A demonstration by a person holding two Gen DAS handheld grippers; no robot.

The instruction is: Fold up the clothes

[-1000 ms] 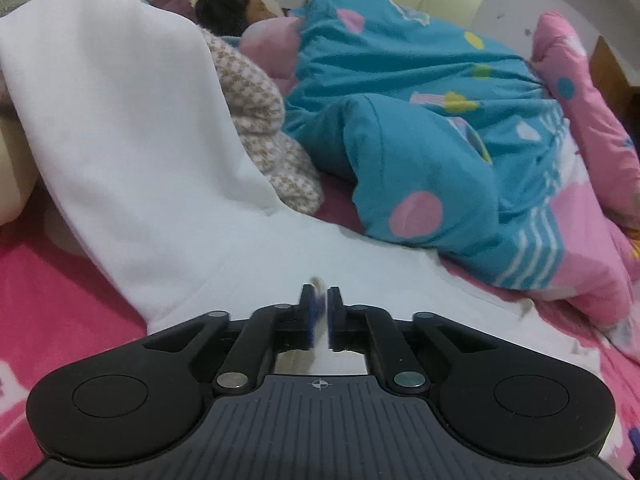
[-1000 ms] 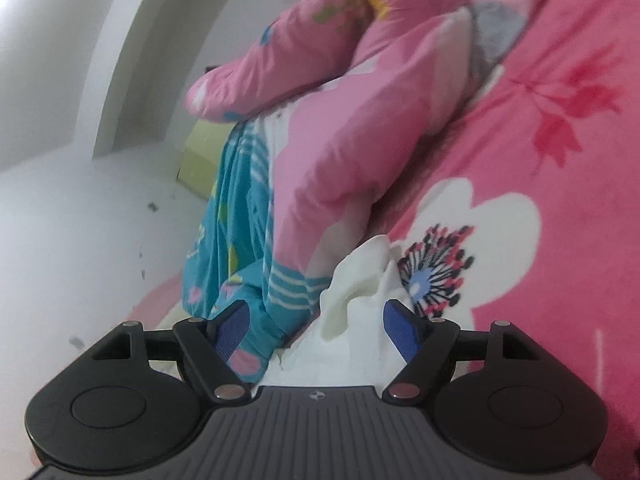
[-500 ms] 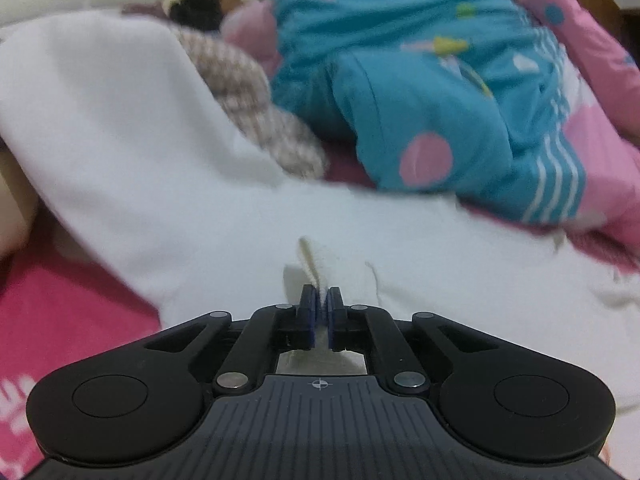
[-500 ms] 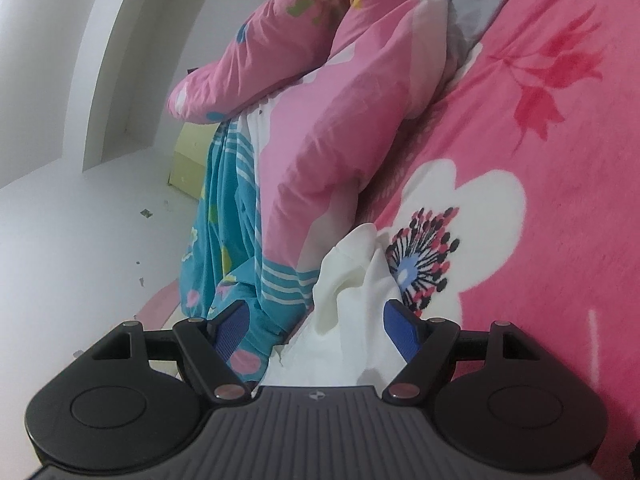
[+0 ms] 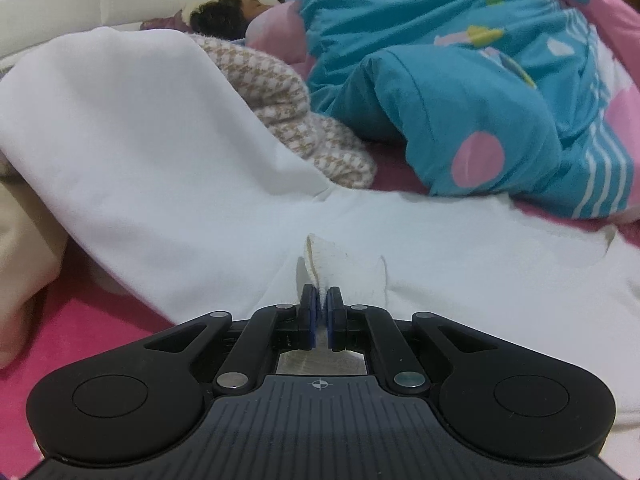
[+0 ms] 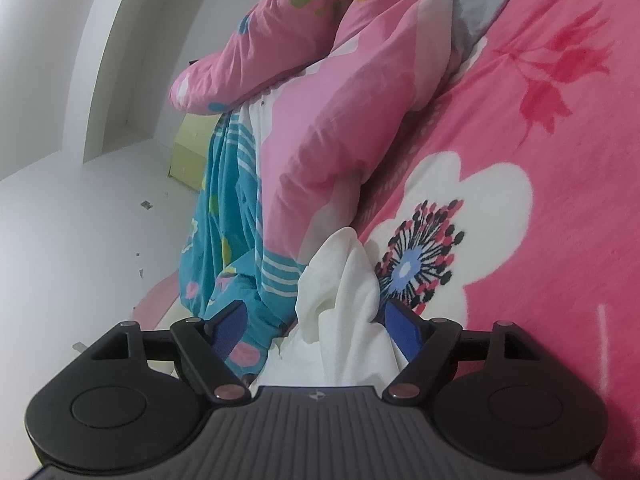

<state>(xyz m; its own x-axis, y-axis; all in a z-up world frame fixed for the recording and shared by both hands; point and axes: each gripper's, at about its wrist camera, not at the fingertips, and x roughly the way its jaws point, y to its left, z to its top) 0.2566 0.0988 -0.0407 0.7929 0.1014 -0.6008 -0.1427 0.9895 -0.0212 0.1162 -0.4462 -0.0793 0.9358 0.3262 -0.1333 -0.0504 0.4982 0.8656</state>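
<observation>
A white garment (image 5: 168, 148) lies spread over the pink bed, one long part running up to the far left. My left gripper (image 5: 320, 300) is shut on a pinched ridge of this white cloth, which stands up between the blue pads. In the right wrist view, a bunched end of the white garment (image 6: 340, 292) rises between the spread blue pads (image 6: 402, 326). My right gripper (image 6: 316, 324) is open around that bunch, with a gap on both sides.
A person (image 5: 228, 12) lies at the head of the bed beside a teal spotted quilt (image 5: 460, 92) and a beige houndstooth blanket (image 5: 280, 96). Pink quilt (image 6: 340, 92) and flowered pink bedsheet (image 6: 540, 160) lie to the right. A beige cloth (image 5: 20, 240) sits far left.
The left gripper has lowered toward the bed with the white cloth still pinched. The right gripper has edged forward over the bunched white end, staying open.
</observation>
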